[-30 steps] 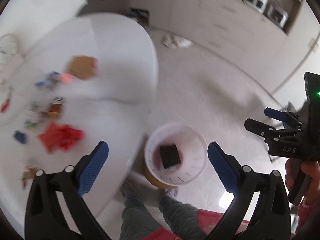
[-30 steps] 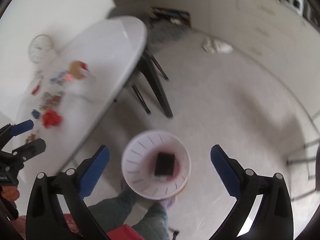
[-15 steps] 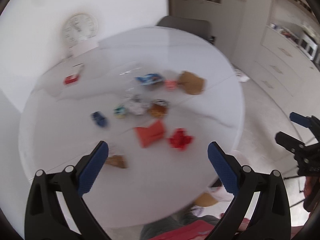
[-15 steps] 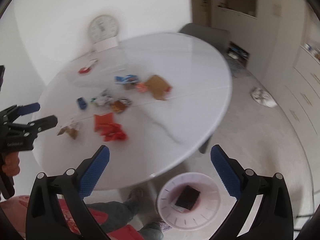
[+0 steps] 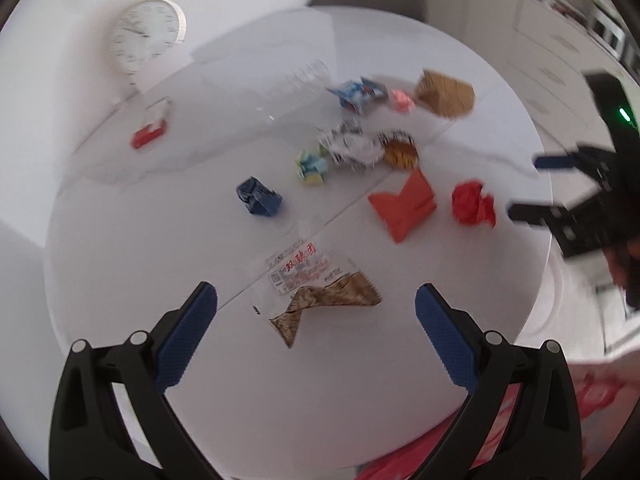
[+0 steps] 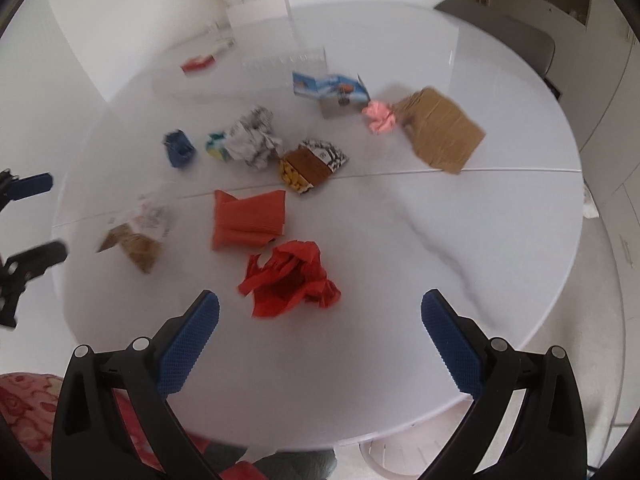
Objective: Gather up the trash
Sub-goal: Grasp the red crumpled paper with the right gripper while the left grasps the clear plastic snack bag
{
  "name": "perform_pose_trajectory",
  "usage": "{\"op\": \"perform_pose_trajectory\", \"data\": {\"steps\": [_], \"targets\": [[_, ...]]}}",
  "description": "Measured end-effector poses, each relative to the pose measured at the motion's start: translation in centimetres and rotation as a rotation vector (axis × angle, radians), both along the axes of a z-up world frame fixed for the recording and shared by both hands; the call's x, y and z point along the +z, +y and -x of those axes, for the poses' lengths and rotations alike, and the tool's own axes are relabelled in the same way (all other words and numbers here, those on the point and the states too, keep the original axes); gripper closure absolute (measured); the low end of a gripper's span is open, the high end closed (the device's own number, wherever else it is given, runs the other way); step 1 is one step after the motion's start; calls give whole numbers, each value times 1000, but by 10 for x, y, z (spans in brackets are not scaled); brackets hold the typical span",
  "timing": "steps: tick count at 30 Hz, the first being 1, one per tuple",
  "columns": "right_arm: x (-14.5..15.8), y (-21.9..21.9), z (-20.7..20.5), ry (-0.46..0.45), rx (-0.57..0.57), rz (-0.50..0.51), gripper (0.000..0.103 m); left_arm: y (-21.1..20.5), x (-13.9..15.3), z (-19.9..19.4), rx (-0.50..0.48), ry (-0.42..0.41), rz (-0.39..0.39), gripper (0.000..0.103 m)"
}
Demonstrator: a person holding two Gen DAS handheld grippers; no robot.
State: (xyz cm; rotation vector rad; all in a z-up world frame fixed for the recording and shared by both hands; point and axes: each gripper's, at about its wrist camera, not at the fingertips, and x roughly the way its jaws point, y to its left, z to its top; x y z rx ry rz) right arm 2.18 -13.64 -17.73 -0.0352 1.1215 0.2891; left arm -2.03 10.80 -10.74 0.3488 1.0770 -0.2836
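Left wrist view: we see both grippers, left gripper (image 5: 316,308) and right gripper (image 6: 320,314), released and empty over the counter (image 6: 440,280); wrappers motion-blurred, bin (image 6: 384,460) mostly hidden under its edge.

**Round white table strewn with litter**

The white table (image 6: 400,280) carries a crumpled red paper (image 6: 290,278) at frame centre, a folded orange sheet (image 6: 248,220) above it, a brown cardboard piece (image 6: 440,134) upper right, and a blue wad (image 6: 179,148) upper left.

Bright, motion blur, fisheye edges
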Motion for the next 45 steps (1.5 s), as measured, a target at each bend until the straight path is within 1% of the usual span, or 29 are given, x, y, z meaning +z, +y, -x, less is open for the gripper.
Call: {"op": "perform_pose_trajectory", "data": {"steps": [5, 11, 13, 14, 16, 17, 18, 19, 21, 22, 23, 25, 29, 31, 32, 34, 36, 37, 38, 39, 40, 41, 43, 45], "targets": [[-19, 16, -14, 55, -27, 16, 3, 10, -26, -25, -104, 54, -33, 8], [-30, 36, -22, 64, -16, 80, 3, 11, -50, -52, -210, 96, -43, 8], [-31, 39, -24, 68, -9, 90, 13, 8, -58, -57, -266, 104, -53, 8], [-33, 40, -25, 76, -6, 95, 17, 6, -61, -58, -285, 105, -57, 8], [-36, 41, -27, 91, -4, 95, 32, 2, -67, -59, -346, 105, -73, 8], [-38, 41, -28, 102, -5, 92, 37, 0, -71, -60, -381, 112, -80, 8], [-39, 41, -28, 115, -8, 88, 45, -1, -74, -60, -398, 116, -83, 8], [-40, 40, -28, 121, -16, 86, 49, -2, -77, -60, -419, 120, -89, 8], [-40, 37, -27, 127, -31, 79, 52, -3, -84, -61, -453, 127, -100, 8], [-40, 36, -27, 129, -38, 75, 54, -3, -86, -62, -465, 131, -97, 8], [-40, 35, -26, 131, -44, 68, 55, -3, -87, -62, -474, 136, -77, 8], [-39, 32, -26, 138, -63, 48, 58, -2, -88, -64, -472, 146, -56, 8], [-38, 25, -25, 149, -105, -3, 59, 2, -91, -68, -436, 153, -6, 8], [-36, 20, -25, 157, -131, -34, 59, 3, -91, -68, -418, 156, 19, 10], [-35, 18, -24, 157, -140, -43, 59, 4, -91, -68, -414, 154, 26, 15], [-30, 14, -22, 154, -153, -57, 59, 5, -89, -66, -404, 139, 40, 19], [-26, 11, -22, 146, -161, -65, 59, 5, -85, -65, -391, 130, 53, 31], [-24, 10, -22, 143, -164, -69, 59, 5, -83, -65, -379, 134, 67, 34], [-21, 7, -21, 137, -171, -76, 59, 6, -81, -66, -366, 140, 79, 40], [-20, 7, -22, 133, -175, -82, 59, 7, -80, -68, -345, 147, 101, 46], [-18, 5, -21, 128, -181, -90, 59, 8, -79, -69, -327, 153, 118, 48], [-16, 2, -21, 126, -188, -98, 59, 9, -78, -71, -296, 161, 140, 52], [-15, -1, -20, 121, -200, -110, 59, 11, -77, -72, -259, 164, 160, 57], [-13, -7, -20, 118, -211, -125, 59, 13, -74, -73, -219, 171, 177, 65]]}}
